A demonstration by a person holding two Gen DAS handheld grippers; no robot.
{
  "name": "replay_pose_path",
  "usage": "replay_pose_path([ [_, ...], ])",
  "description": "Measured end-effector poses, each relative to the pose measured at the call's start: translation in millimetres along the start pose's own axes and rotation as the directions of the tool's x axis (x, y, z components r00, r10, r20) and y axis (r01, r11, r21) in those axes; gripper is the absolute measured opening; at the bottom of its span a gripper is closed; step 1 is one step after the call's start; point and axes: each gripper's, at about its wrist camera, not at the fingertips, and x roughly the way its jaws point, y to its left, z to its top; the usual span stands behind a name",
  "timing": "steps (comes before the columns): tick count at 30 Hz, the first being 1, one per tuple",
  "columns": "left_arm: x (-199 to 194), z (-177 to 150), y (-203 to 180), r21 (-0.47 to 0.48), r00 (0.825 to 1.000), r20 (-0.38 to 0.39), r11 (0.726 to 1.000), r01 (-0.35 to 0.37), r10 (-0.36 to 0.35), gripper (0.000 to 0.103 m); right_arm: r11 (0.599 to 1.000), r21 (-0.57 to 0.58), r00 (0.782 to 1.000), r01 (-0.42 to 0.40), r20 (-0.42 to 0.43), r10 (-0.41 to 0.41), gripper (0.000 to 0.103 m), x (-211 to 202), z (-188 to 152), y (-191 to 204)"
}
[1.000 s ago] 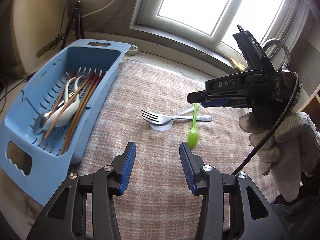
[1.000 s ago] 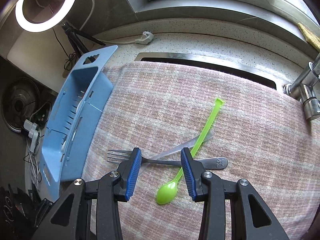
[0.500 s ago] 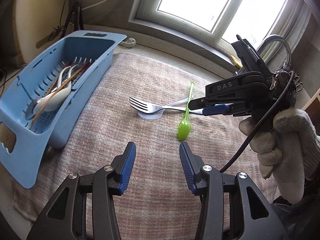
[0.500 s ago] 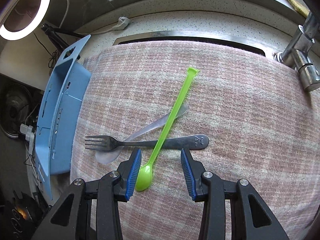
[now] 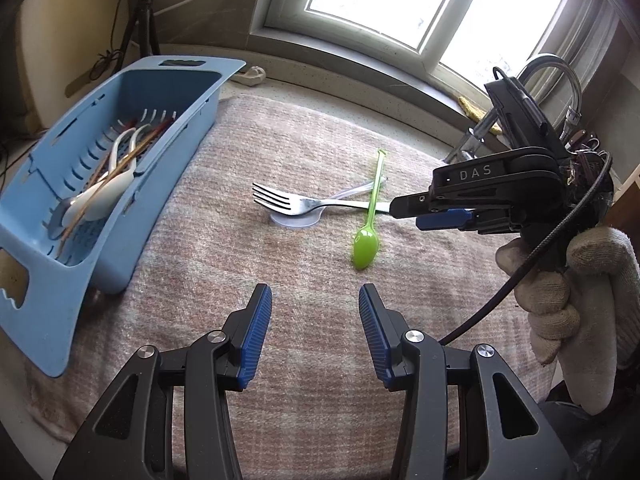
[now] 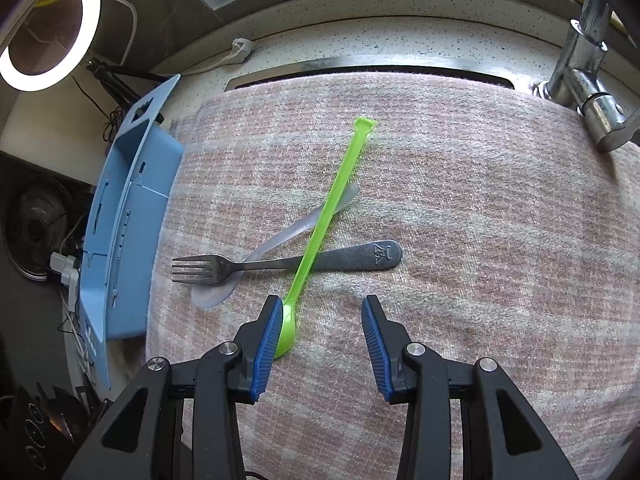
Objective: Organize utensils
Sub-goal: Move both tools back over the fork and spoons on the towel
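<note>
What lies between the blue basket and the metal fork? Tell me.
Only bare checked cloth between the blue basket and the metal fork, clearest in the left wrist view.

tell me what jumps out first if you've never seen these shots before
The bright green spoon grabs the eye: it lies mid-cloth, crossed over a metal fork and a clear plastic spoon. The right claw hangs open just above its bowl, and the left claw waits open nearer the camera. At the left edge of the pink cloth sits a blue drainer basket already holding chopsticks and spoons.
</note>
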Motion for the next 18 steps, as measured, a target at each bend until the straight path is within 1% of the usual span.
replay_pose_path([
  [4,1.7,6.1,14.8,-0.018,1.000,-0.001,1.000,0.014,-0.014,0.044,0.999,0.026,1.000,-0.024,0.008,0.024,0.037,-4.5,-1.6,-6.2],
  [6,4.6,12.6,24.9,-0.025,1.000,-0.010,1.000,0.008,-0.008,0.044,0.998,0.049,0.999,-0.035,0.014,0.034,0.037,-6.6,-0.8,-10.3],
  [9,7.1,24.5,36.1,-0.011,1.000,-0.016,1.000,-0.010,0.010,0.044,0.996,0.074,0.998,-0.050,0.032,0.048,0.037,-10.2,-0.8,-17.2],
  [12,10.6,38.0,40.8,0.001,1.000,-0.023,1.000,0.003,-0.003,0.044,0.991,0.119,0.998,-0.057,0.040,0.052,0.037,-9.6,-1.4,-28.6],
  [15,19.6,52.8,34.7,0.048,0.999,-0.038,0.999,0.008,-0.006,0.044,0.982,0.171,0.996,-0.078,0.045,0.072,0.037,-7.8,-1.7,-40.9],
  [18,33.0,67.1,19.3,0.122,0.998,-0.066,0.992,0.019,-0.011,0.044,0.975,0.200,0.995,-0.091,0.053,0.082,0.037,-6.6,-3.5,-49.2],
])
